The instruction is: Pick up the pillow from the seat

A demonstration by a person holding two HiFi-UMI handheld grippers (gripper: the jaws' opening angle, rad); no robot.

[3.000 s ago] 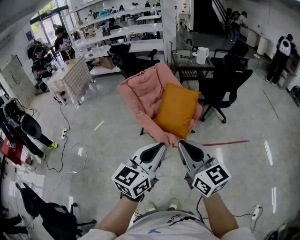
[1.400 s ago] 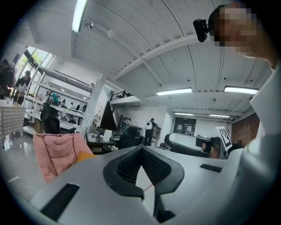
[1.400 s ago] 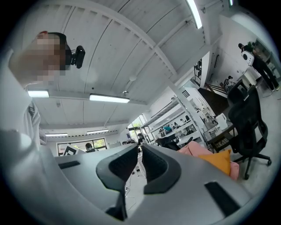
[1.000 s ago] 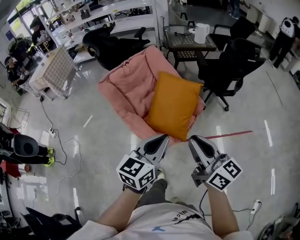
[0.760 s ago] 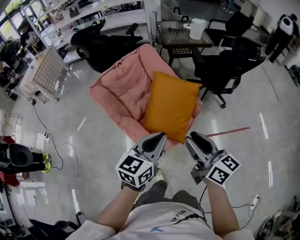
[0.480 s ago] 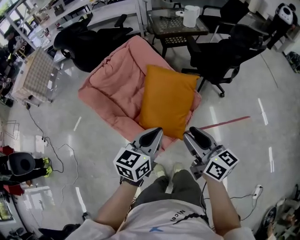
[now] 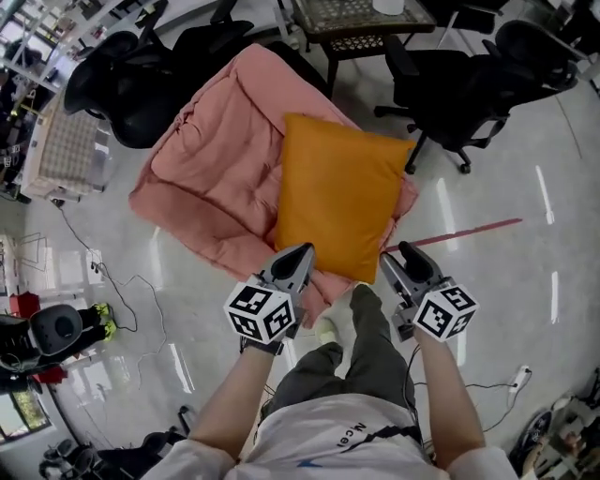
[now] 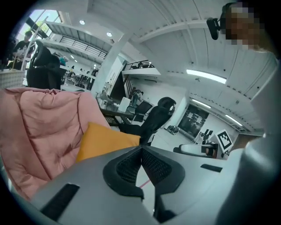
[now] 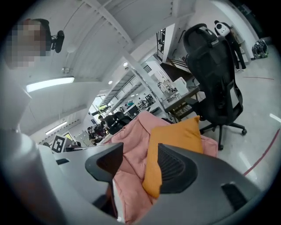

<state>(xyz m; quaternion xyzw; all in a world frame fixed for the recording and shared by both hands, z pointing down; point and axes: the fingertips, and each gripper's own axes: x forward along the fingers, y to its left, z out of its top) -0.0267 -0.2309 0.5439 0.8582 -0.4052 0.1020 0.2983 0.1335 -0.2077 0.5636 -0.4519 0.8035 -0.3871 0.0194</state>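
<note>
Orange pillow: lies on the pink padded seat, not yet lifted. Left gripper: jaws clenched together, empty, near the pillow's front edge. Right gripper: jaws opening, nothing between them. Outstanding: reach, grasp, lift.

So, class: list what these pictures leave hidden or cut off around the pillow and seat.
Head view: the pillow covers part of the pink seat; nothing beneath it shows.
Head view: the seat's legs hide under its padding.
Head view: the table is cut by the top edge.
Left gripper view: the shut left tool blocks the pillow's lower part.
</note>
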